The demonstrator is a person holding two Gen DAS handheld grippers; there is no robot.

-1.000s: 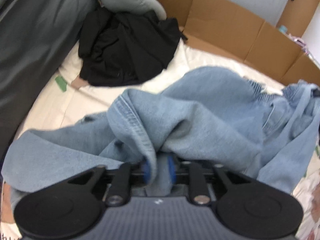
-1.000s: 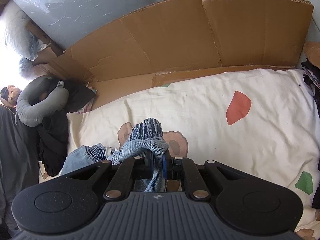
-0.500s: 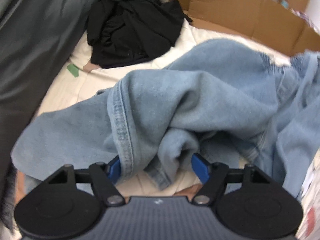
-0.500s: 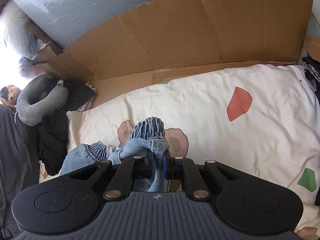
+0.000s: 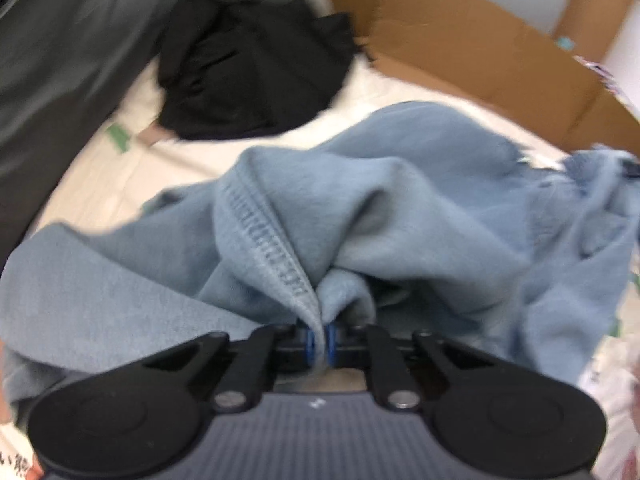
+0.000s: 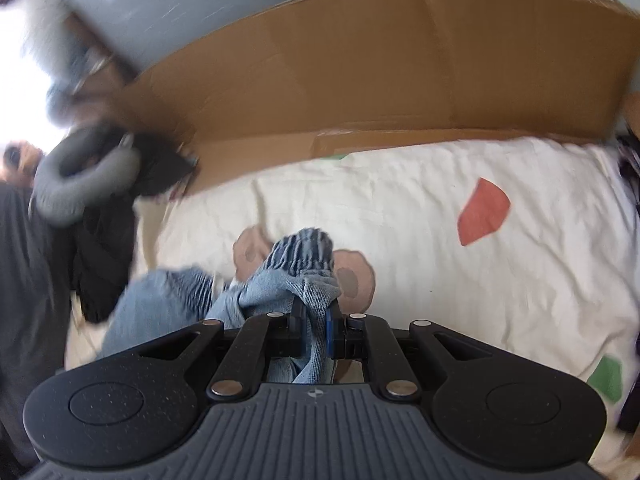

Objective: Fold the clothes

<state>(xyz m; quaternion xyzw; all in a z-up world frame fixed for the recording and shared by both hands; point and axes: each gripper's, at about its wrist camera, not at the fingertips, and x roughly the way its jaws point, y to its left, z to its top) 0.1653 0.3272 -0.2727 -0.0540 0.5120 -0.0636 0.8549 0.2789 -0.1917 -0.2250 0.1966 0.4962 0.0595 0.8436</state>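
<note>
Both grippers clamped on denim

Left wrist view: left gripper (image 5: pixel 320 340) pinches a stitched fold of the blue jeans (image 5: pixel 420 216), heaped on the cream bedsheet (image 5: pixel 96 184). Right wrist view: right gripper (image 6: pixel 316 330) clamps the jeans' (image 6: pixel 308 276) gathered waistband above that bedsheet (image 6: pixel 420 216).

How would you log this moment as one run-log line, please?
left gripper: shut on denim garment hem | right gripper: shut on its waistband
</note>
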